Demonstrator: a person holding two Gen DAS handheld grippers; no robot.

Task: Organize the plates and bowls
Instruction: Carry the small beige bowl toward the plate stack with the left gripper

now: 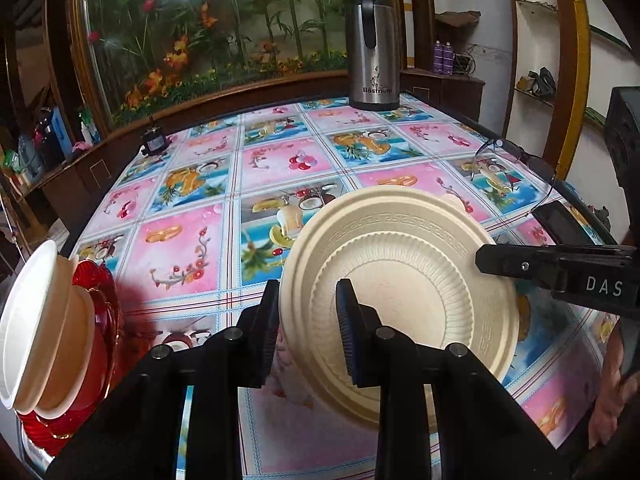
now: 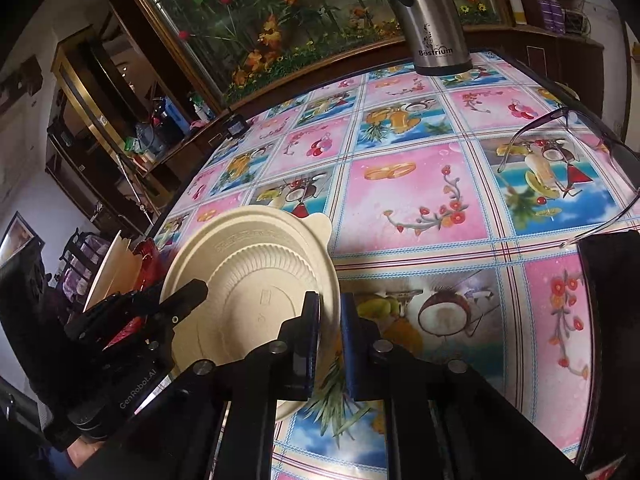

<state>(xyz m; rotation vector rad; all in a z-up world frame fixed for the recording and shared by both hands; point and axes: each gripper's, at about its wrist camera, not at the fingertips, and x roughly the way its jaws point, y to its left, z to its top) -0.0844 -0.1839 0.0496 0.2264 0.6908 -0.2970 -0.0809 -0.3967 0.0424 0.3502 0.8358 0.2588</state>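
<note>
Gripping the cream plate (image 1: 400, 292) from both sides: left gripper (image 1: 310, 332) clamped on the near-left rim, one pad (image 1: 350, 332) inside the dish and the other behind the rim; right gripper (image 2: 330, 340) clamped on the opposite rim, seen from the left wrist view as a black finger (image 1: 516, 262) lying over the plate's right edge. Plate tilted, near edge raised off the bench (image 1: 192, 240), which carries a fruit-and-flower patterned cover. Stack of cream bowls (image 1: 44, 328) nested on their side inside red plates (image 1: 96, 320) at the near-left edge of the bench, apart from the held plate. Steel flask (image 1: 370, 46) upright at the far edge. Spectacles (image 2: 576, 148) lying far right. Small dark jar (image 1: 154, 140) at the far-left edge.
</note>
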